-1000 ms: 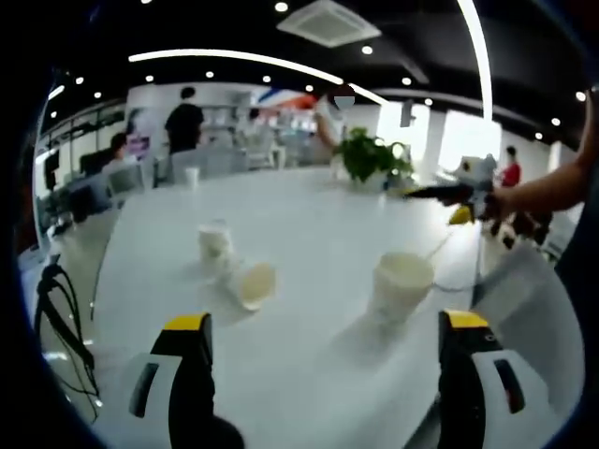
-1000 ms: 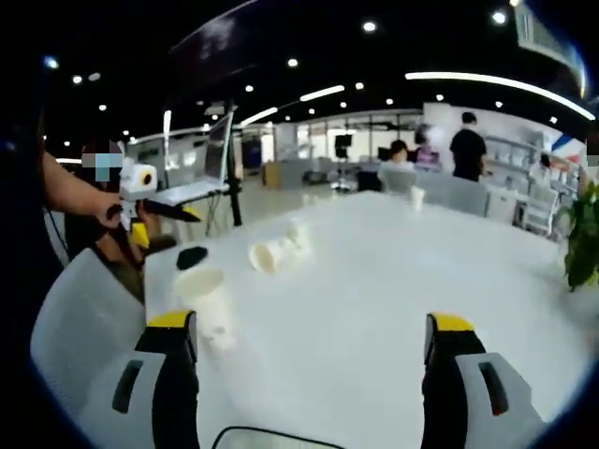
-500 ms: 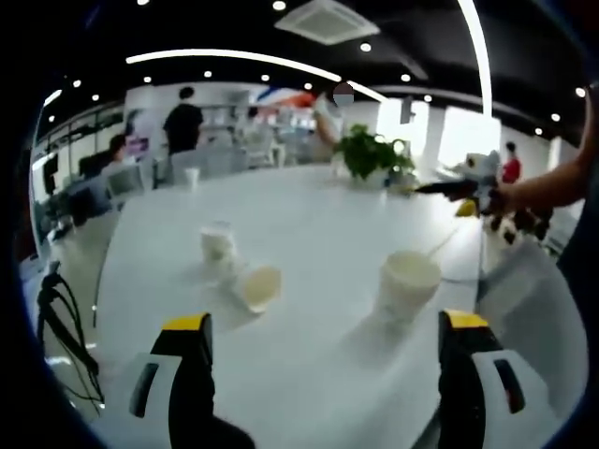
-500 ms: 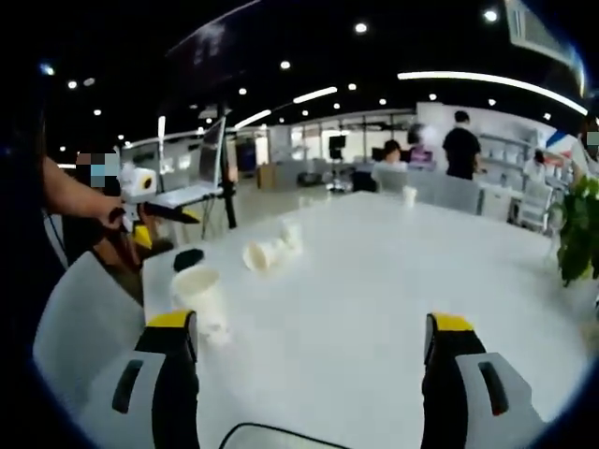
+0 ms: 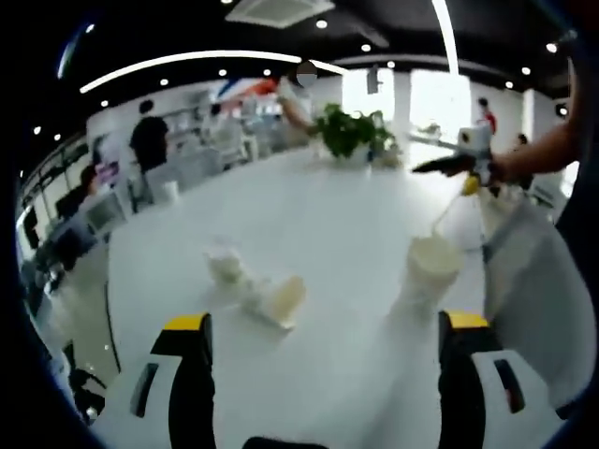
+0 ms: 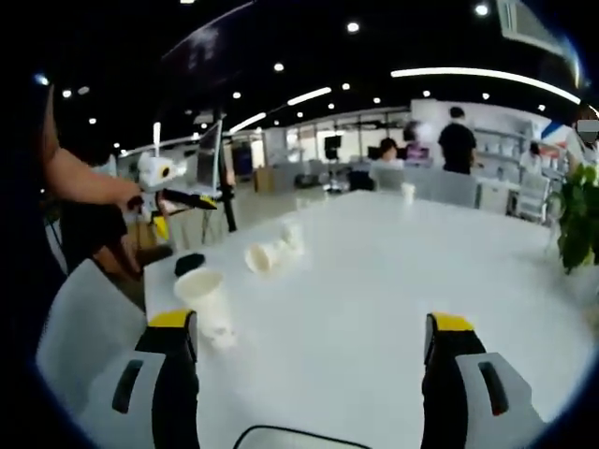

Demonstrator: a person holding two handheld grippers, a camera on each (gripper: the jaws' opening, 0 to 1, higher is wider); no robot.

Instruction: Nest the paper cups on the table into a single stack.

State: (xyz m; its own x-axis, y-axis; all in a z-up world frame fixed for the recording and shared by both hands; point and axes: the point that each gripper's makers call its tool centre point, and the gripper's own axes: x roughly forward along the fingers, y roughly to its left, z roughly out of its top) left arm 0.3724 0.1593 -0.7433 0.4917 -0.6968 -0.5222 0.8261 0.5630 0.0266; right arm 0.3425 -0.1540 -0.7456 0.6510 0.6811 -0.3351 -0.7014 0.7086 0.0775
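- Left gripper view — the left gripper (image 5: 323,323) is hovering over the white table (image 5: 309,201) with jaws spread wide, gripping nothing.
- An upright paper cup (image 5: 431,268) is standing just ahead of the right-hand jaw; a tipped cup (image 5: 281,299) is lying on its side near mid-table, touching or nearly touching a third cup (image 5: 225,266) behind it — too blurred to say which.
- The right gripper (image 5: 456,161) is showing at the far right, held in a hand; its opening cannot be told here.
- Right gripper view — the right gripper (image 6: 314,327) is also hanging wide apart and empty above the table.
- The upright cup is sitting beside the left-hand jaw, the other two cups further back, a potted plant (image 6: 580,220) at the right edge.
- Judgement: nothing is nested yet. Going for the upright cup first looks simplest — squeezing its wall lightly so the paper is not crushing, then lining mouths up straight before dropping in.
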